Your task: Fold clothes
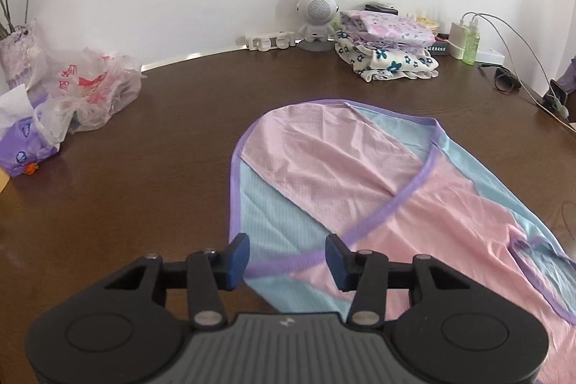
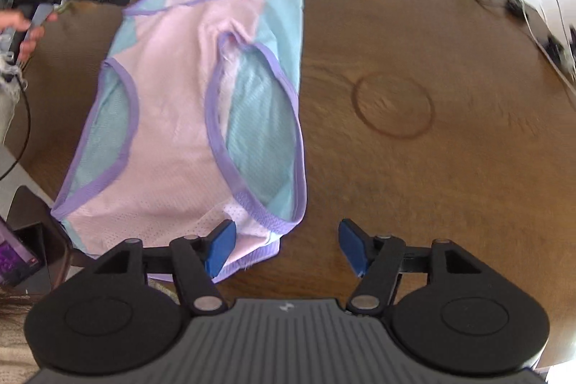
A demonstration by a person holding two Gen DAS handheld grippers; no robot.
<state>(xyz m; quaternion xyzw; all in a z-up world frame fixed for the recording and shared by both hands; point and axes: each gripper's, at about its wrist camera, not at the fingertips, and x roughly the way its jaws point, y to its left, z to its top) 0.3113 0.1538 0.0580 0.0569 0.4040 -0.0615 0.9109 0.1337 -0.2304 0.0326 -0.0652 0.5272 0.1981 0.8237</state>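
**Both grippers spread over a flat pink-and-blue garment**

Blue pads of the right gripper (image 2: pixel 286 247) sit closest to the lens, jaws spread wide with nothing between them; only the left pad overlaps the garment's (image 2: pixel 172 117) near hem, and bare table (image 2: pixel 450 186) lies under the gap. The left gripper (image 1: pixel 287 258) also stands apart-jawed, hovering over a purple-trimmed edge of the same garment without pinching it.

Taking the garment as landmark: it lies spread on the brown table, a pile of folded clothes (image 1: pixel 388 42) well beyond its far edge, a plastic bag (image 1: pixel 93 85) off to its far left, and cables (image 2: pixel 532 9) out to its right.

Risks, as I judge them: the mesh is thin and slippery, so a pinch at the hem may catch one layer only and pull the fold crooked. The garment's near corner seems to hang at the table edge, so a tug could drag it off.

Open table to the garment's right gives ample room; the left side is tighter.
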